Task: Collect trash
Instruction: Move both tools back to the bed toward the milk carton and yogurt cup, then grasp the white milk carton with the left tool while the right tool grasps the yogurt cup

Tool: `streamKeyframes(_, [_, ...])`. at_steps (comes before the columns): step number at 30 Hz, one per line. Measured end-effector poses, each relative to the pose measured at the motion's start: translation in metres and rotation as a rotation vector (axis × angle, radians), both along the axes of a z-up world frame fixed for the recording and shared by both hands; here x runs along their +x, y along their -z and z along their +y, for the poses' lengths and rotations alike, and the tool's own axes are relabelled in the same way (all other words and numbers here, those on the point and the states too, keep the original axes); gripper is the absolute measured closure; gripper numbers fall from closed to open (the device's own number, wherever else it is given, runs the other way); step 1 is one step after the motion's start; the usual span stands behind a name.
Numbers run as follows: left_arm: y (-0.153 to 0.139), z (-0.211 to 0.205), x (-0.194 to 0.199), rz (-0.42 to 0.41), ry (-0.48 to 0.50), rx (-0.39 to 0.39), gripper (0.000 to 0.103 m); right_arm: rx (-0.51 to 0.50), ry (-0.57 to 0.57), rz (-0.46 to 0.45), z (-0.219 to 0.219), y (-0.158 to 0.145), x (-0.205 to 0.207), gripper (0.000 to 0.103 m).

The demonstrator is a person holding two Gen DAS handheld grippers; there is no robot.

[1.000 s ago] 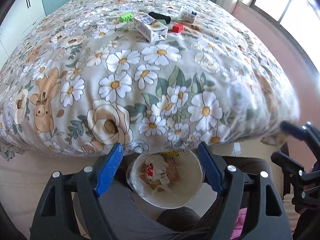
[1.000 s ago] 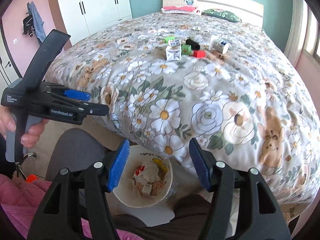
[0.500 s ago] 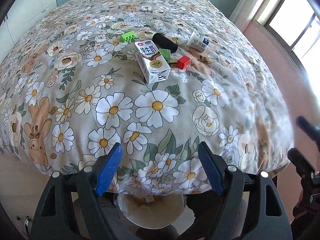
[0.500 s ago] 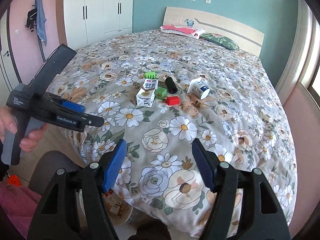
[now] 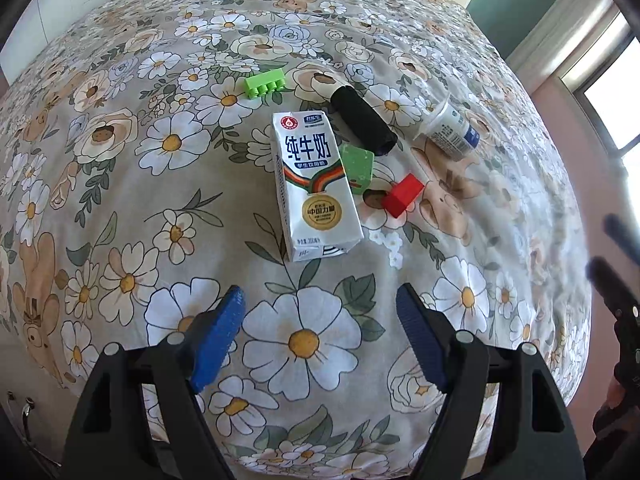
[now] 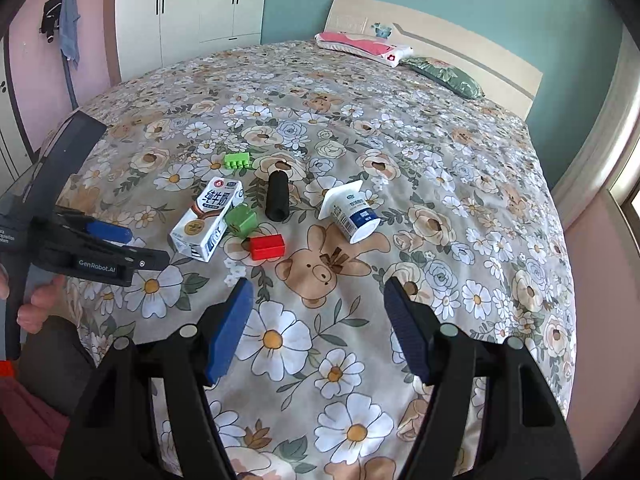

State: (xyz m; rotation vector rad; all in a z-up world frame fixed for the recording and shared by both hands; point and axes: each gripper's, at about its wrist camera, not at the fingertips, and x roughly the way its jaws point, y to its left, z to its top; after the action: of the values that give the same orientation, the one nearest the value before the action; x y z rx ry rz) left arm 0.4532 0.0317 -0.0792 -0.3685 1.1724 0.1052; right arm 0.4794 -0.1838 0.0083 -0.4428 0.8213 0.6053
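Bedroom, floral bedspread [image 5: 120, 184] fills both views, teal wall and headboard [image 6: 460, 44] at the far end. Left gripper [image 5: 320, 320] jaws spread wide, nothing between them, hovering over the quilt. Milk carton [image 5: 314, 184] lies flat straight ahead of it, long axis running roughly away from the jaws, top end pointing away, bottom end nearest. Green block [image 5: 357, 166] touches the carton's right side; red block [image 5: 402, 200] just right of that; black cylinder [image 5: 364, 120] beyond, lying diagonal; green clip [image 5: 265, 83] farther ahead-left. Right gripper [image 6: 318, 316] also wide open, empty. Yogurt cup [image 6: 352, 210] lies on its side ahead of it, foil end pointing away-left.
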Motion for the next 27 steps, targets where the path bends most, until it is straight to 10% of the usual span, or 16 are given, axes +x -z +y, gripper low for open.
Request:
streamKeyframes(18, [0.054, 0.007, 0.071, 0.087, -0.064, 0.088, 0.023, -0.423, -0.239, 0.116, 0.093, 0.115, 0.172, 0.034])
streamKeyframes(27, [0.065, 0.016, 0.08, 0.077, -0.012, 0.13, 0.053, -0.316, -0.21, 0.299, 0.096, 0.143, 0.2, 0.051])
